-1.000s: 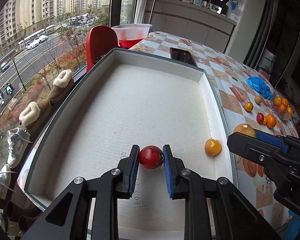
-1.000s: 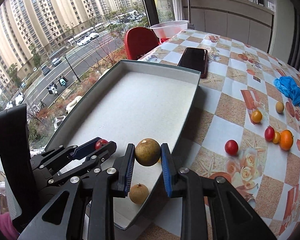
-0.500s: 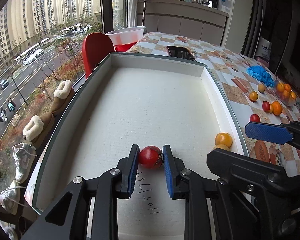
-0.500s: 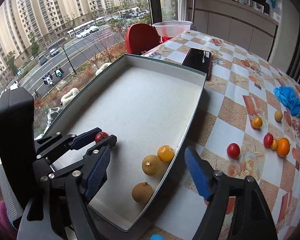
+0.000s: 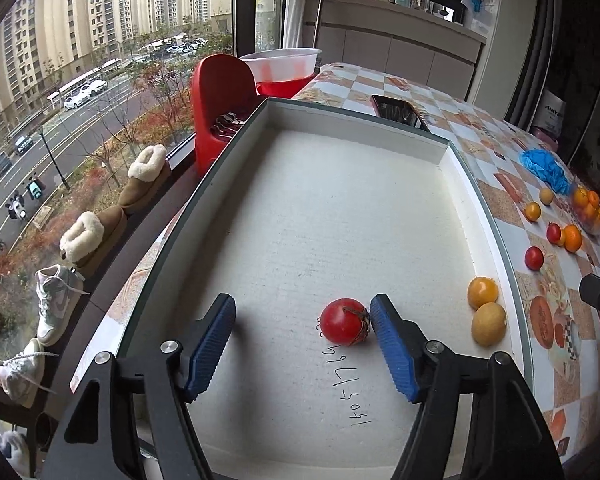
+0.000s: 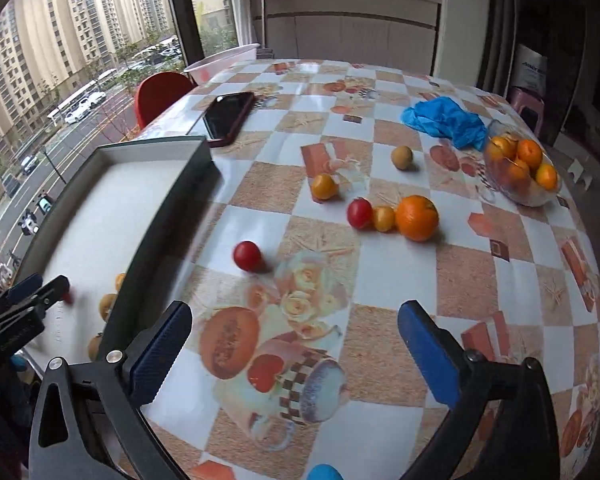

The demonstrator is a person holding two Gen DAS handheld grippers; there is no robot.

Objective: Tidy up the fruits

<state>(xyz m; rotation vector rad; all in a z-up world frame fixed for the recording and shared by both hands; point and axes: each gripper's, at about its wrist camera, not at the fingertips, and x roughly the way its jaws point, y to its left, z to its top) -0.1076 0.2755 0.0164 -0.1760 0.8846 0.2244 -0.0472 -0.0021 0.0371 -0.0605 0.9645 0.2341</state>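
Since a second earlier, your right gripper (image 6: pixel 294 352) let its brown fruit go into the box and swung out over the checked table (image 6: pixel 400 272), while your left gripper (image 5: pixel 302 338) began letting go of the red fruit (image 5: pixel 344 321) it had been pinching. You had the big white box (image 5: pixel 340 208) lying along the window side of the table, with a dark phone (image 6: pixel 229 117) just past its far end. Your right jaws stood wide and were opening further, with nothing between them but the printed cloth. Your left jaws were opening too; the red fruit sat on the box floor between them, resting against the right pad and clear of the left one. Near the box's right wall an orange-yellow fruit (image 5: pixel 483 292) and a brown fruit (image 5: pixel 489 323) lay touching each other. Out on the table you had a glass bowl of oranges (image 6: pixel 520 174) beside a crumpled blue glove (image 6: pixel 446 121). Loose fruit waited there: a large orange (image 6: pixel 417 218) touching a small yellow fruit (image 6: pixel 384 218), which touched a red one (image 6: pixel 360 212), and a lone red fruit (image 6: pixel 247 255) nearer the box.
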